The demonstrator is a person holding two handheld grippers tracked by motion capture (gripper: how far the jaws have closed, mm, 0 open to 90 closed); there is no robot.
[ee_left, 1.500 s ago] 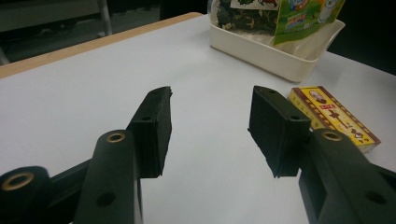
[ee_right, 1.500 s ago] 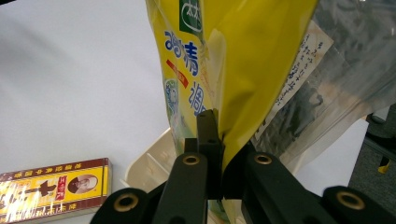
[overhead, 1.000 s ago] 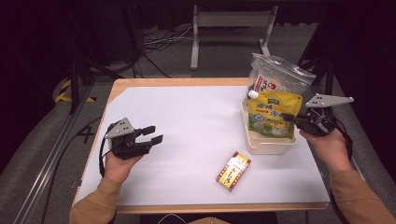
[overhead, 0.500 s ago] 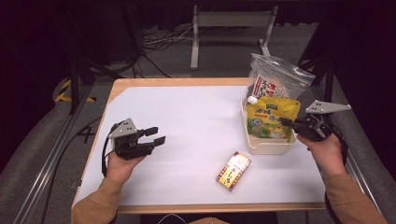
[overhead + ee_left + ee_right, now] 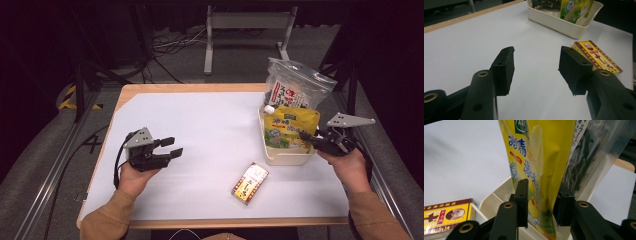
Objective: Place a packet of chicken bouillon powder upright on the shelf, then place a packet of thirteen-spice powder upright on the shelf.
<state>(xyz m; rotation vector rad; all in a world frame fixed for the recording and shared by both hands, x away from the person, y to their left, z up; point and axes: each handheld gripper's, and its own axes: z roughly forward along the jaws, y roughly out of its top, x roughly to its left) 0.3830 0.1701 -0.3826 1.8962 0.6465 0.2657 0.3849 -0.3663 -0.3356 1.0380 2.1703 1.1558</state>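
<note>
A white sheet covers the counter [image 5: 210,130], leaving a strip of pale wood showing along its edges. Toward the right side stands a cream plastic bin [image 5: 286,156], rectangular with rounded corners and smooth low walls. 2 packs stand upright in it: a glossy yellow pouch [image 5: 290,127] with a white spout cap at its upper left corner, and behind it a clear crinkled bag [image 5: 296,87] with a white printed label and dark contents. Just off the bin's near left corner a flat cardboard box [image 5: 250,182], yellow and dark red with a small portrait on it, lies on the sheet, apart from the bin. Beyond the counter, on the grey floor, are loose cables [image 5: 172,47] and the legs of a metal stand [image 5: 247,20].

The right tongs [image 5: 306,138] reach in from the bin's right side, held by a right hand [image 5: 347,165] with the forearm coming up from the bottom edge. In the right gripper view the 2 black blocks sit close on either side of the pouch's lower part, the yellow film pinched between them, so they grip the pouch.

The left tongs [image 5: 170,147] hover over bare sheet at the left of the counter, pointing right, well apart from everything. The left hand [image 5: 134,175] wraps the handle from below. In the left gripper view the ribbed black blocks stand wide with nothing between them, the box and bin farther off.
</note>
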